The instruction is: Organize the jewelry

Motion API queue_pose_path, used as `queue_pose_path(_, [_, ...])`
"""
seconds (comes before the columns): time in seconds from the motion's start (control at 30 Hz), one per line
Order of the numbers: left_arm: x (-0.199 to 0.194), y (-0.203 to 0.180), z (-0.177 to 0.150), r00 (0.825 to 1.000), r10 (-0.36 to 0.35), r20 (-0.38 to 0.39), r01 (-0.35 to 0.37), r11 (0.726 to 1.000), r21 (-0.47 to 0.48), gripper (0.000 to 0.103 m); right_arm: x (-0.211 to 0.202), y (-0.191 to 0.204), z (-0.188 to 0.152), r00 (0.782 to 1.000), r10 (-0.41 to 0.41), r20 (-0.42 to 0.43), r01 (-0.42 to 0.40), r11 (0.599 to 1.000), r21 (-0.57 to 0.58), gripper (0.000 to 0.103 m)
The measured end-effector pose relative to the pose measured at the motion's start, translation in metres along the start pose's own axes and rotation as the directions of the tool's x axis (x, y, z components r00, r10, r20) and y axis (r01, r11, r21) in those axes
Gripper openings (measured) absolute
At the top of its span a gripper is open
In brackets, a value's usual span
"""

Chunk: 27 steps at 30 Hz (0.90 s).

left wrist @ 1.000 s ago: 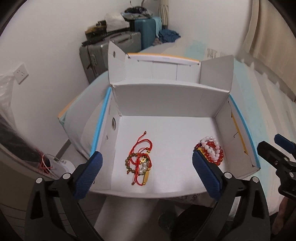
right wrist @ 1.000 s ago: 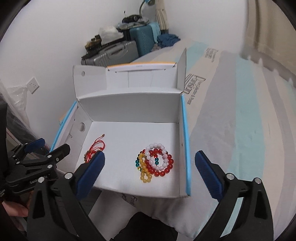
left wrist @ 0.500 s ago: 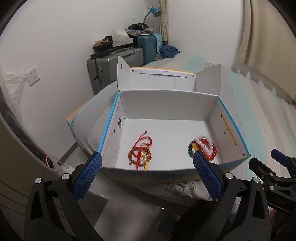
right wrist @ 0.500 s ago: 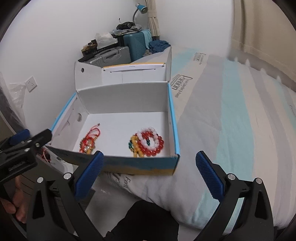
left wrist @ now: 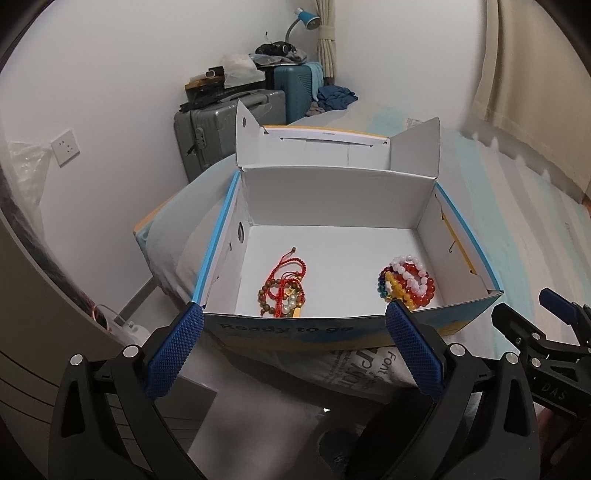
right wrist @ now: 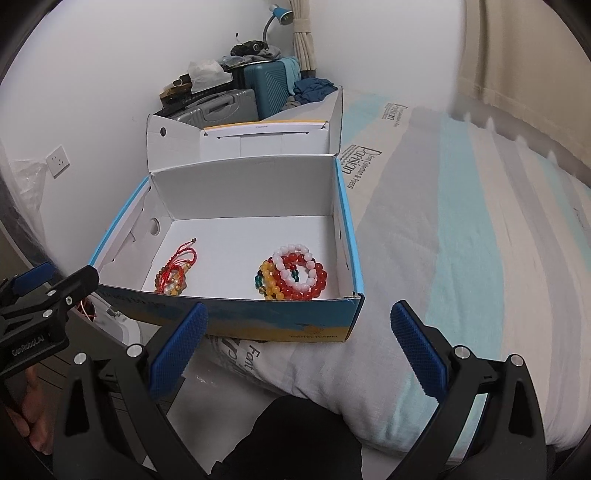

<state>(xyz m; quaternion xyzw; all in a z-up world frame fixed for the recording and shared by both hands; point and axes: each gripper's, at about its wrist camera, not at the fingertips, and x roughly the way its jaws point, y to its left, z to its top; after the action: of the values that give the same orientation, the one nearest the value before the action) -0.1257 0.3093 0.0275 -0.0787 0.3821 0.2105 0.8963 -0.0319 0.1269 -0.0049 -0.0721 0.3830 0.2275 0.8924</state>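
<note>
An open white cardboard box (left wrist: 332, 192) (right wrist: 243, 184) with blue edges rests on the bed, lid flipped back. Inside lie two heaps: red cord and brown bead bracelets (left wrist: 284, 288) (right wrist: 175, 273) at the left, and red, white, yellow and green bead bracelets (left wrist: 406, 282) (right wrist: 291, 277) at the right. My left gripper (left wrist: 295, 349) is open and empty, held back in front of the box's near wall. My right gripper (right wrist: 299, 345) is likewise open and empty, below the box's front right corner. Each gripper shows at the edge of the other's view.
The bed carries a striped blue, grey and white cover (right wrist: 461, 229). Grey (left wrist: 221, 129) and teal (left wrist: 295, 92) suitcases with clutter stand against the far wall, with a blue desk lamp (left wrist: 306, 18). A wall socket (left wrist: 65, 147) is at left, a curtain (left wrist: 535, 74) at right.
Both grippers have pulled back and away from the box, so the box's front wall now shows and the jewelry looks farther off. The bracelets have not moved.
</note>
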Motion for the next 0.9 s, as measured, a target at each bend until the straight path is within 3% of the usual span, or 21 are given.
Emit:
queue_pose_path(0.63, [0.0059, 0.0039, -0.0040, 1.000, 0.007, -0.024, -0.007, 1.000, 0.008, 0.097, 0.0043, 0.0017, -0.0007, 1.000, 0.002, -0.008, -0.002, 1.000, 0.004, 0.095])
queue_pose_path(0.9, [0.0069, 0.0029, -0.0039, 0.999, -0.025, -0.024, 0.025, 1.000, -0.001, 0.097, 0.0050, 0.0016, -0.0014, 1.000, 0.001, -0.009, -0.001, 1.000, 0.003, 0.095])
